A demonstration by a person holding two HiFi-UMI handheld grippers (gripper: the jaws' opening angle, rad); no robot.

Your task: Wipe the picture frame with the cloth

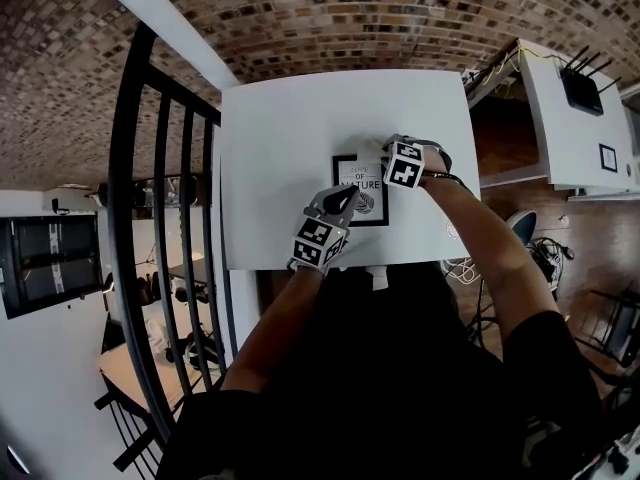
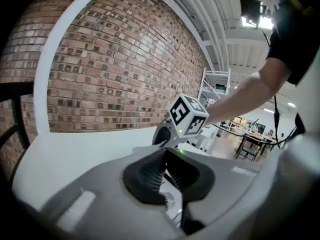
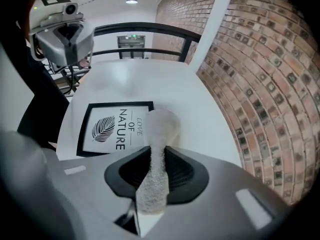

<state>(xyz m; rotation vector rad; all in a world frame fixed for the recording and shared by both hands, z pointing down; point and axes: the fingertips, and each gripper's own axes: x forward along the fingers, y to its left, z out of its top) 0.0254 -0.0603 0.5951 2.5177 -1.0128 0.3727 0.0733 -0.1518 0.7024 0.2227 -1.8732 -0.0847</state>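
Plainly, the white table (image 1: 290, 138) lay under both pairs of jaws and served as the flat bed for the job. The picture frame (image 3: 107, 129) lay on it face up, probably so that its glass could be rubbed from above. It sat just ahead of and below the jaws of the right gripper (image 3: 158, 151), and directly beneath the jaws of the left gripper (image 2: 165, 158).

The left gripper's jaws met at their tips with nothing seen pinched between them. The leaf print of the frame showed through the gap nearer their roots. I judged that this gripper was lowered onto the frame to pin it, so it would not slide under the rubbing.

The right gripper's jaws were closed tight on the cloth (image 3: 161, 124), which ran as a narrow strip up the middle between the pads. Its loose end fanned out beyond the tips and rested on the frame's near edge, over part of the lettering. Held that way, the free end could do the wiping while the hard jaws stayed off the glass.

Counted: one table, one frame, two grippers, one cloth.
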